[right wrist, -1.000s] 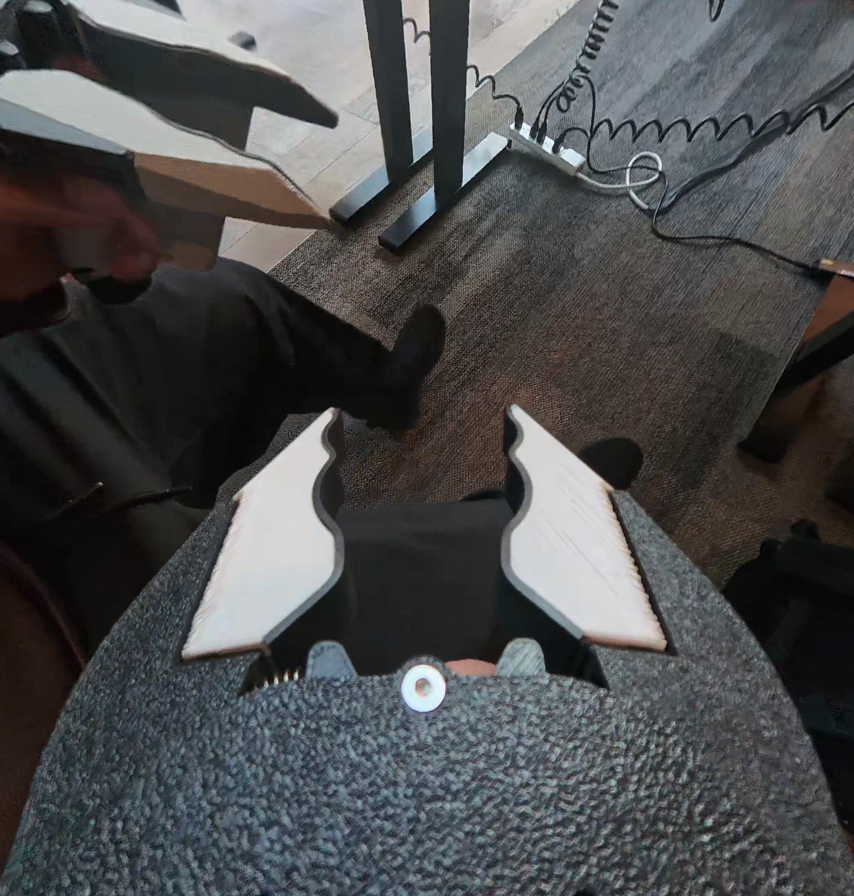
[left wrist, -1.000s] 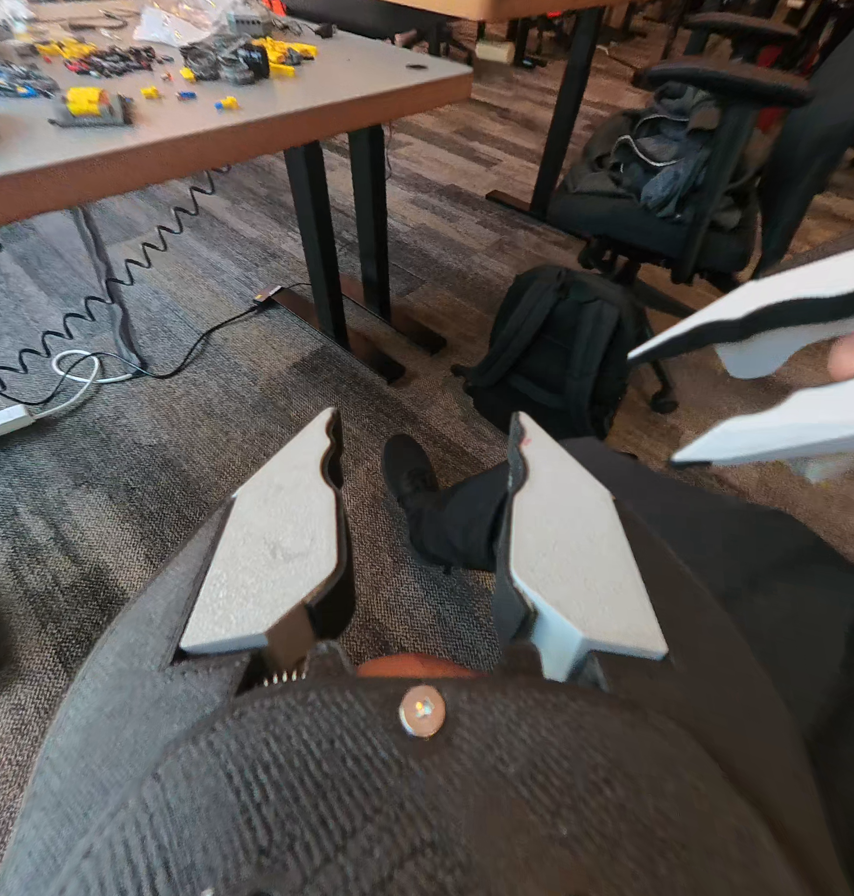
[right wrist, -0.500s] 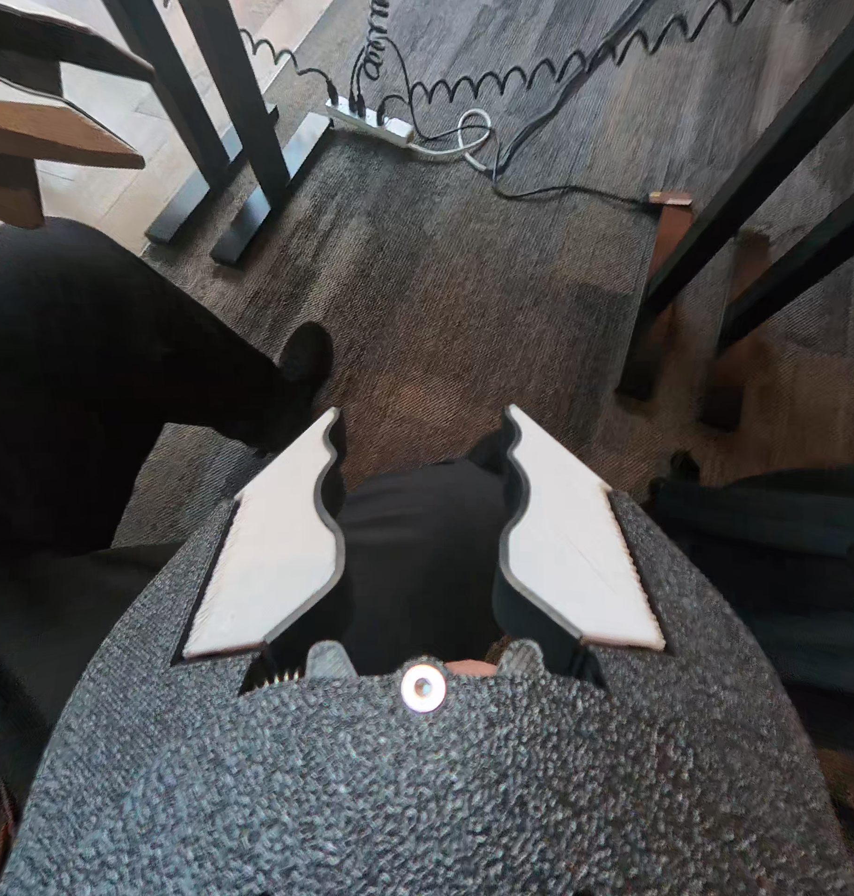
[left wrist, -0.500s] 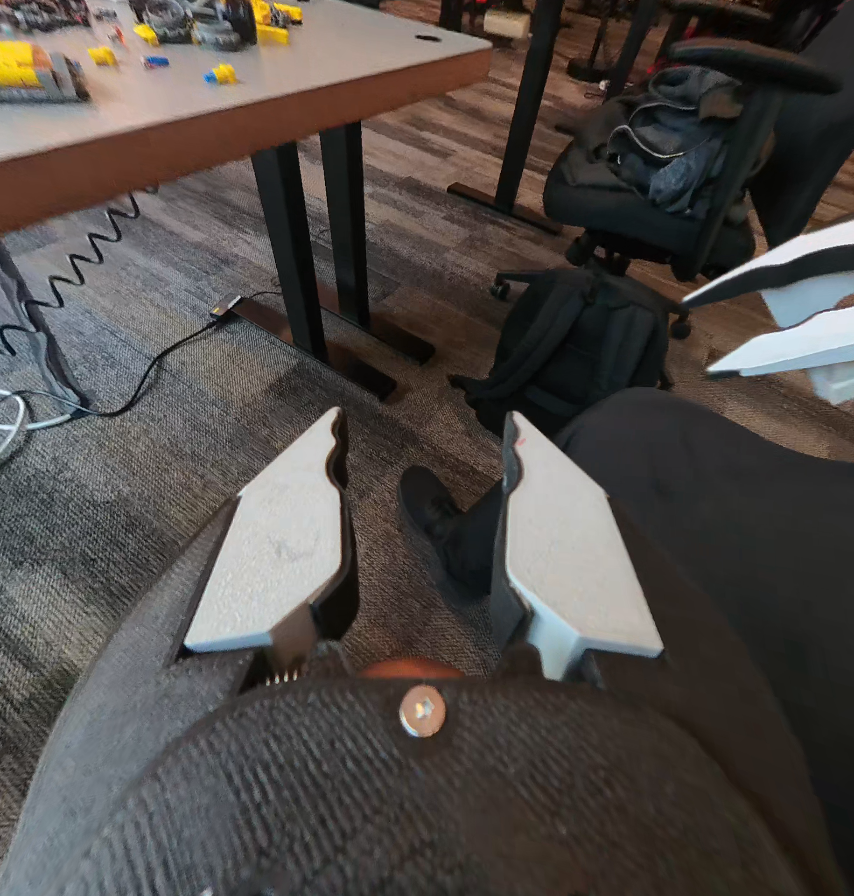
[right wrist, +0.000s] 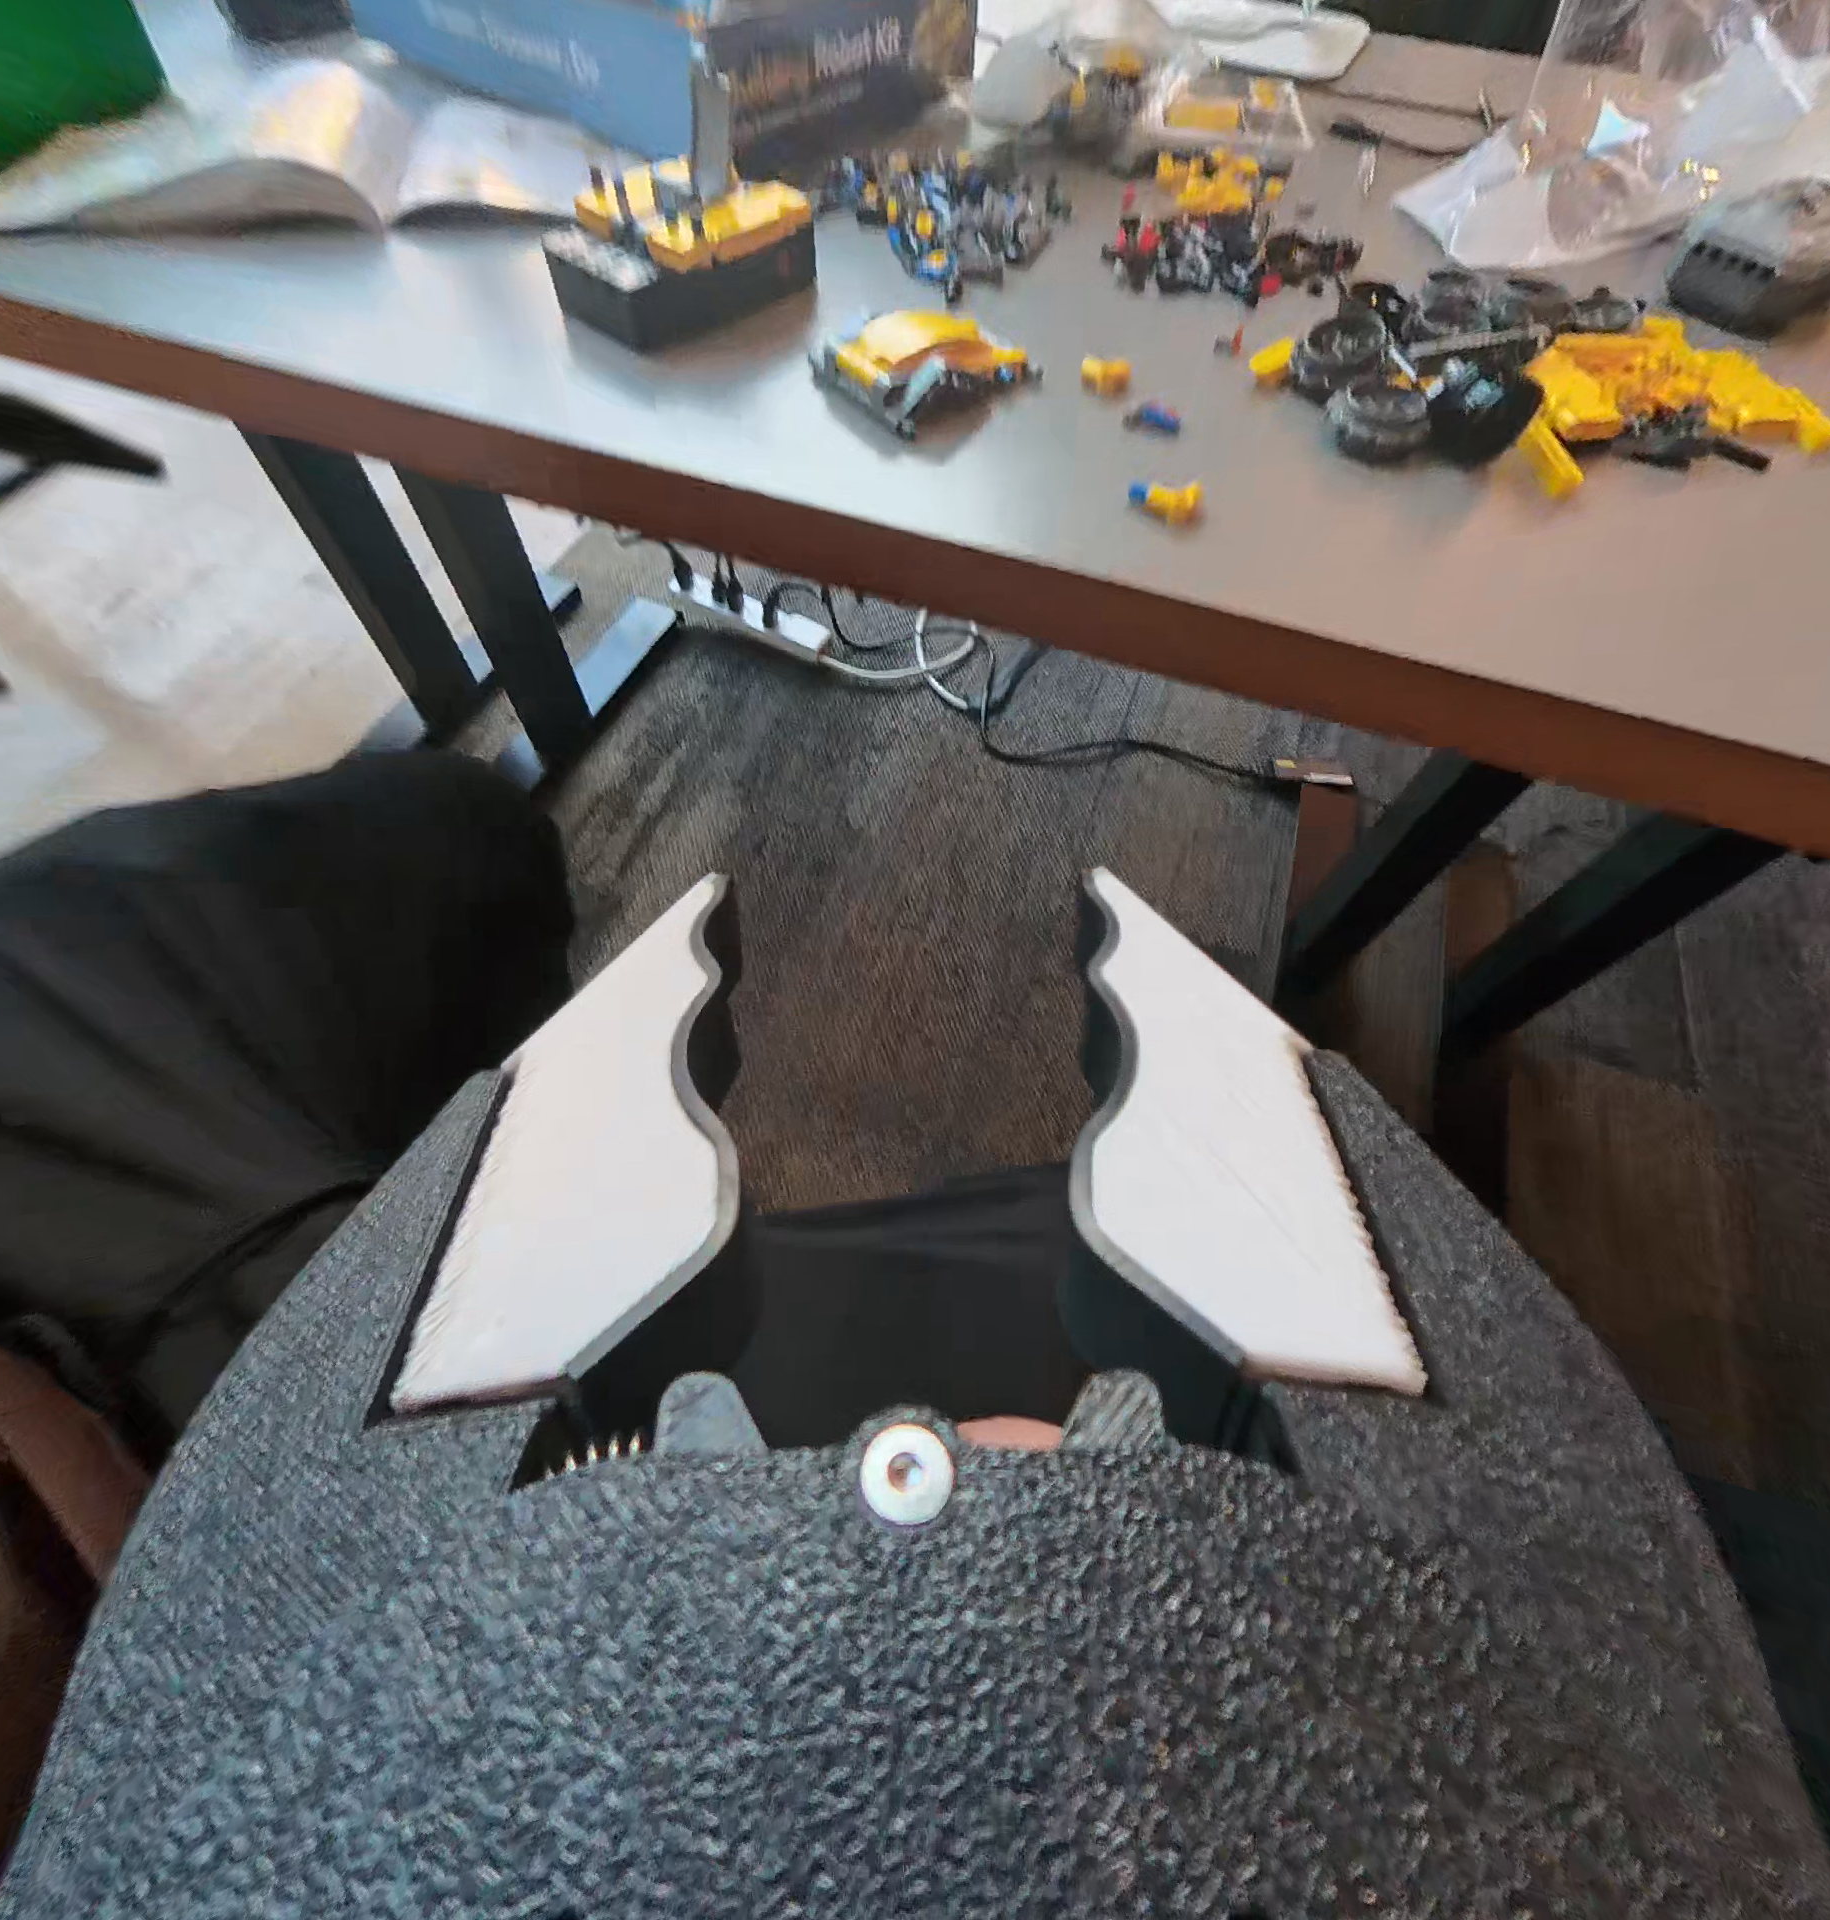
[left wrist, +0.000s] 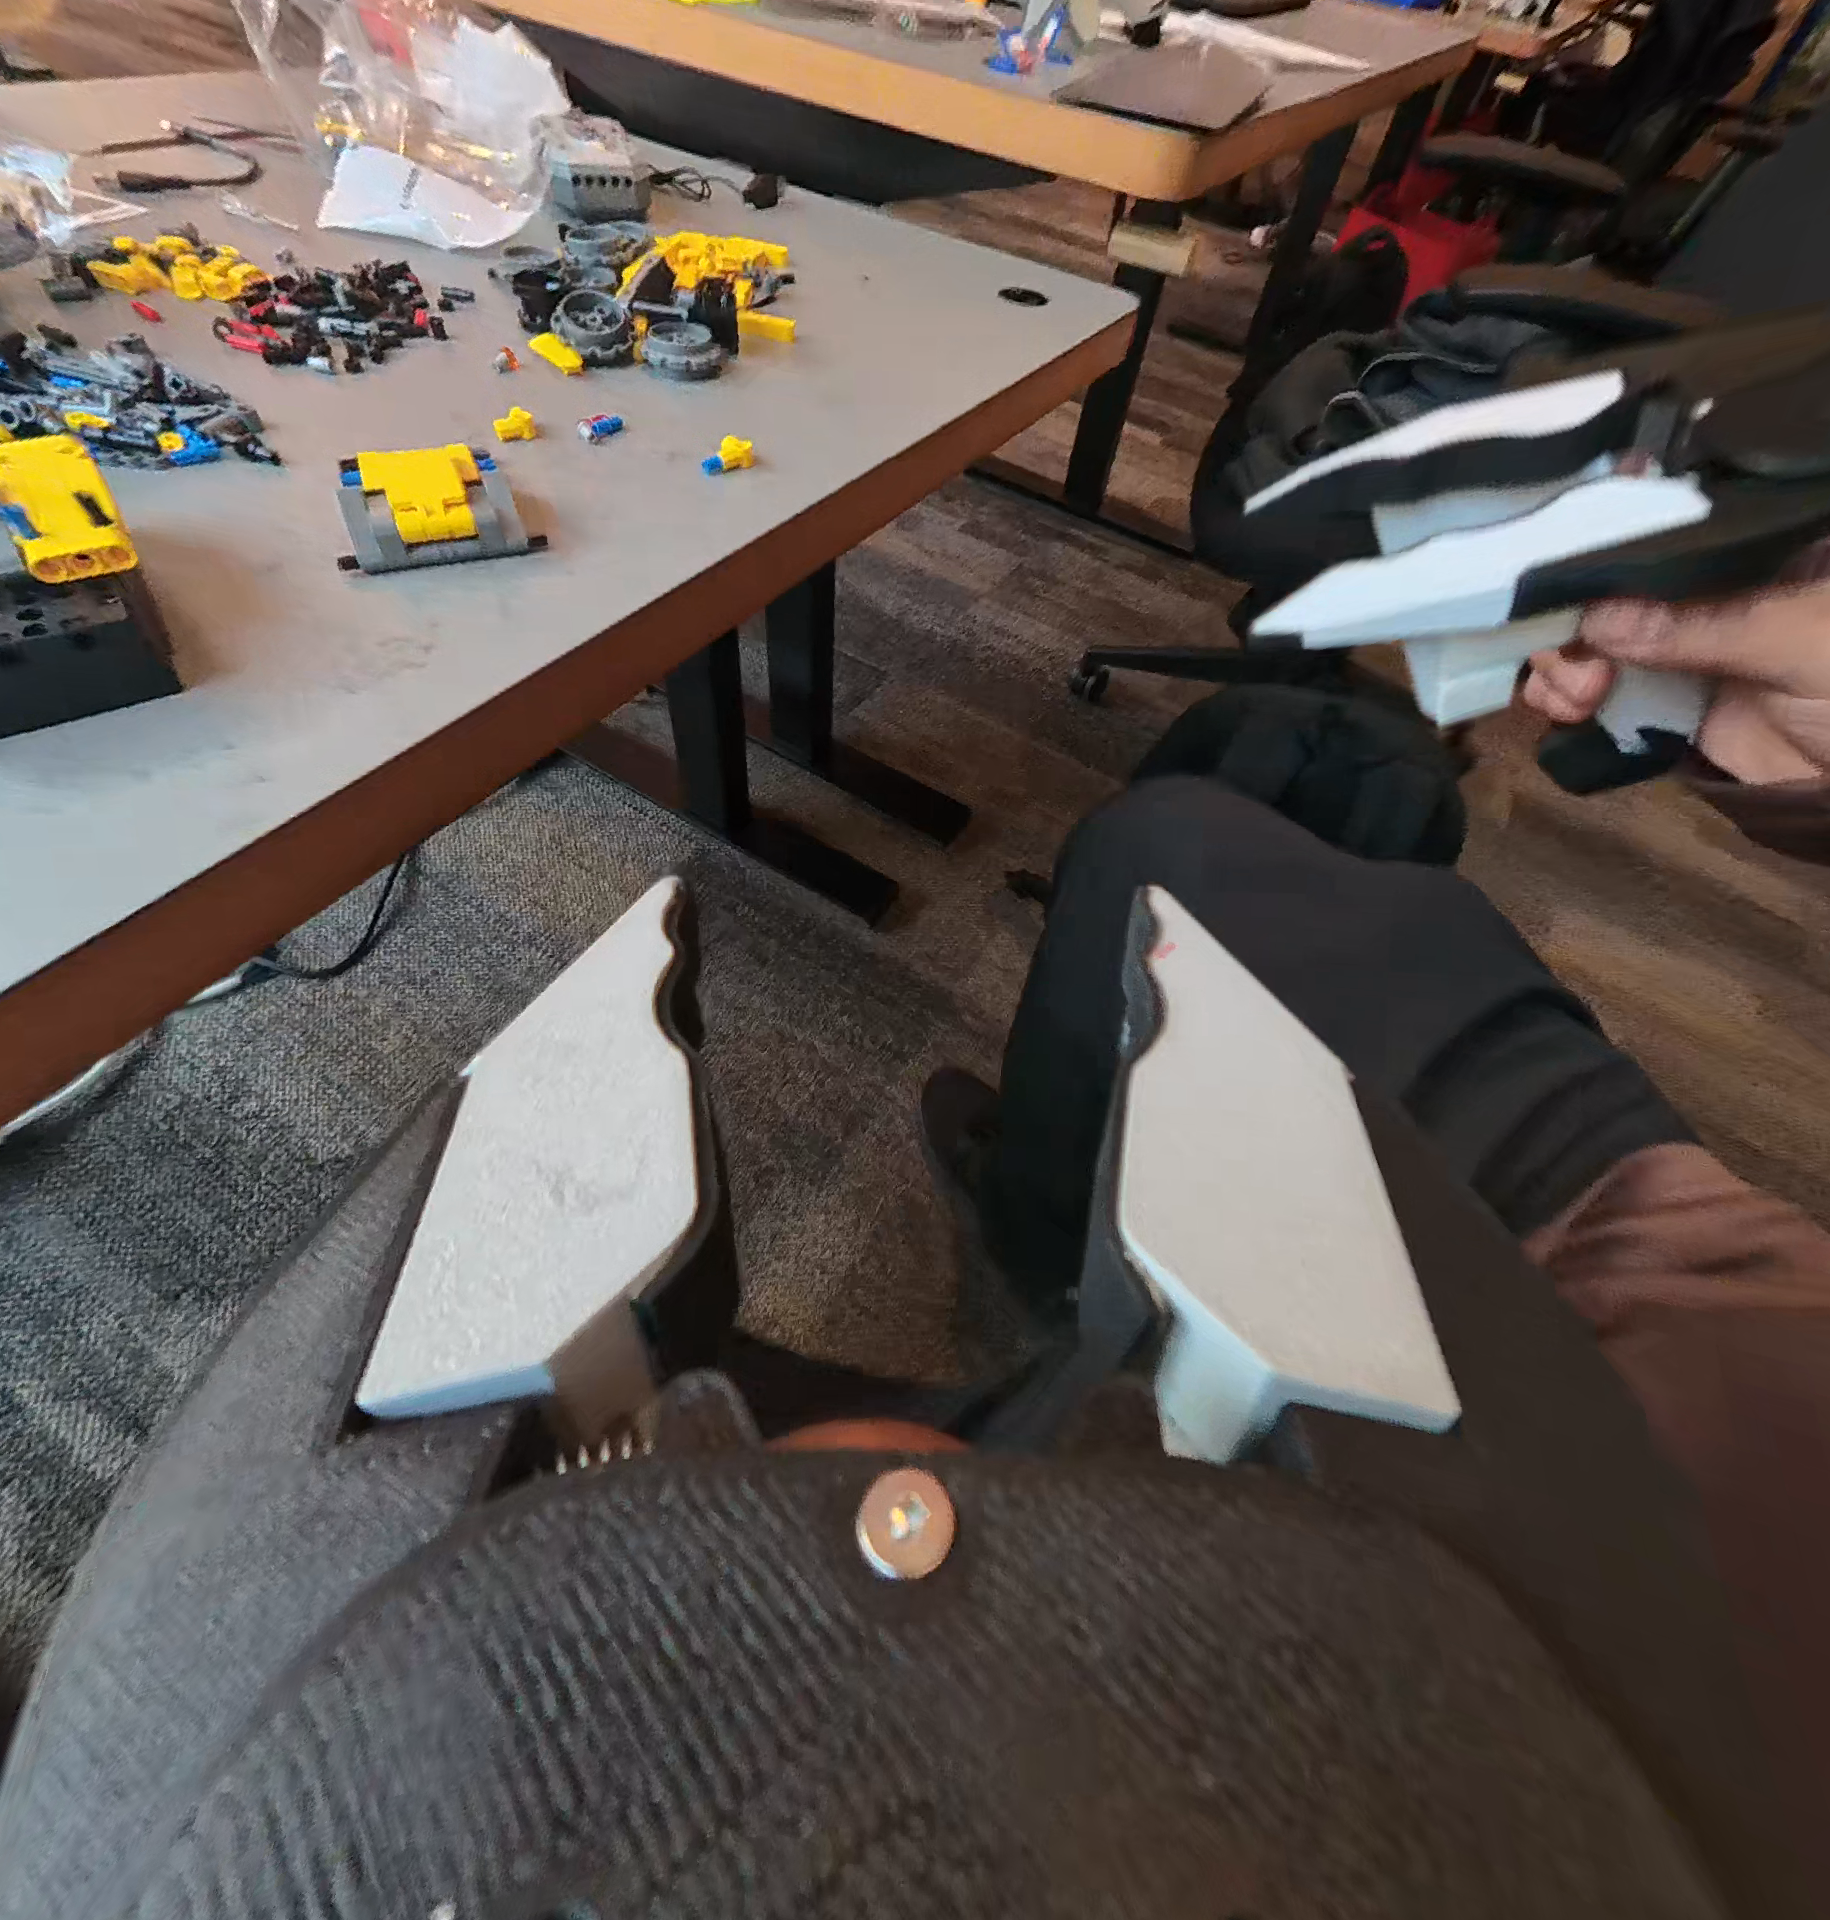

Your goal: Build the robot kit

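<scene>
Left gripper (left wrist: 911,914) and right gripper (right wrist: 906,883) both spread, empty, above carpet (right wrist: 890,831). Clear plastic bag (left wrist: 412,114) on table (left wrist: 475,644); contents unclear.

Two claws (left wrist: 911,914) (right wrist: 906,883), two tables (left wrist: 890,395) (left wrist: 1150,156), one open booklet (right wrist: 267,156), one backpack (left wrist: 1316,758).

Soft, even daylight fills both views, with little glare. Wide-angle distortion bends the edges. Motion blur smears the tabletop (right wrist: 1410,582) in the right wrist view.
</scene>
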